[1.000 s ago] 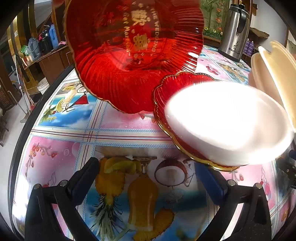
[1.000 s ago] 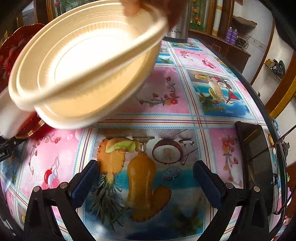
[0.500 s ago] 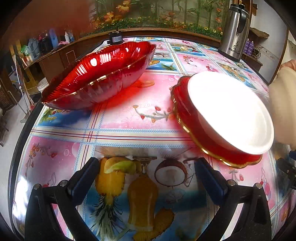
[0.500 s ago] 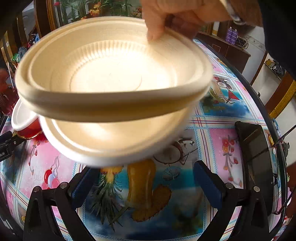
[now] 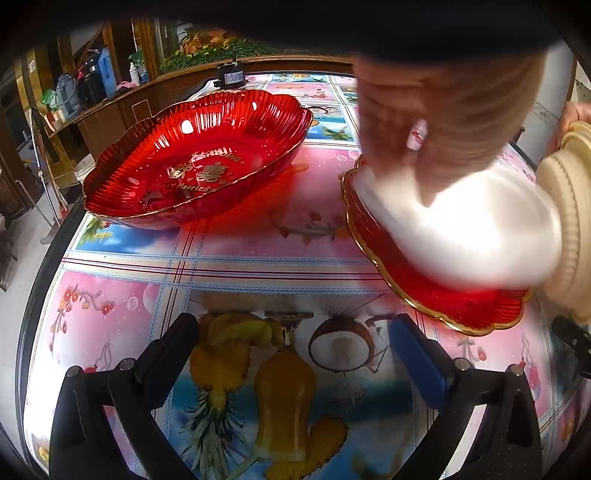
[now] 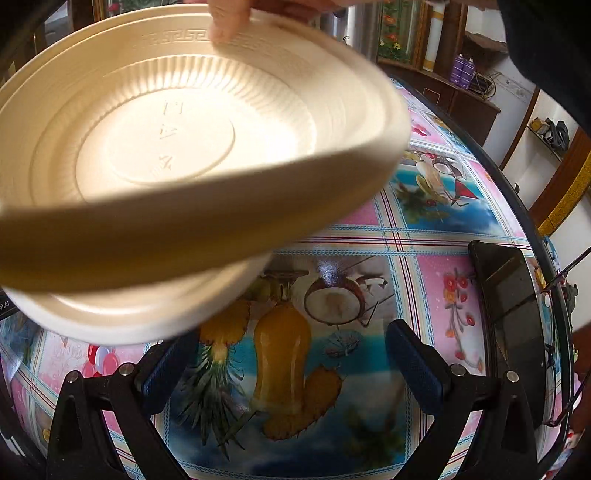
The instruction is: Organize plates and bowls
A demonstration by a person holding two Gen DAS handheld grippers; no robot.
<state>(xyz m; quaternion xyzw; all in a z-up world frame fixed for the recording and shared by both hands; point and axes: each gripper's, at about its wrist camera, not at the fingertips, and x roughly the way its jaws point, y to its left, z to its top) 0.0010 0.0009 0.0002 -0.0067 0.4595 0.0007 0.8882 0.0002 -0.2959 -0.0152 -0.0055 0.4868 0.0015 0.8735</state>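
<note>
Count: 2 red glass dishes, 1 white bowl, 2 cream plates. Large red dish (image 5: 195, 158) sits on the fruit-print tablecloth (image 5: 221, 258), nothing in it. Small red dish (image 5: 436, 291) is to its right, well apart, with the white bowl (image 5: 469, 229) inside. A bare hand (image 5: 439, 122), blurred, is on that bowl. Cream plates (image 6: 177, 147) are stacked loosely, tilted, held off the table by fingers (image 6: 229, 18) at the far rim. Left gripper (image 5: 291, 354): jaws apart, holding nothing. Right gripper (image 6: 291, 358): jaws apart, holding nothing. Black phone (image 6: 517, 325) lies at the right table edge.
</note>
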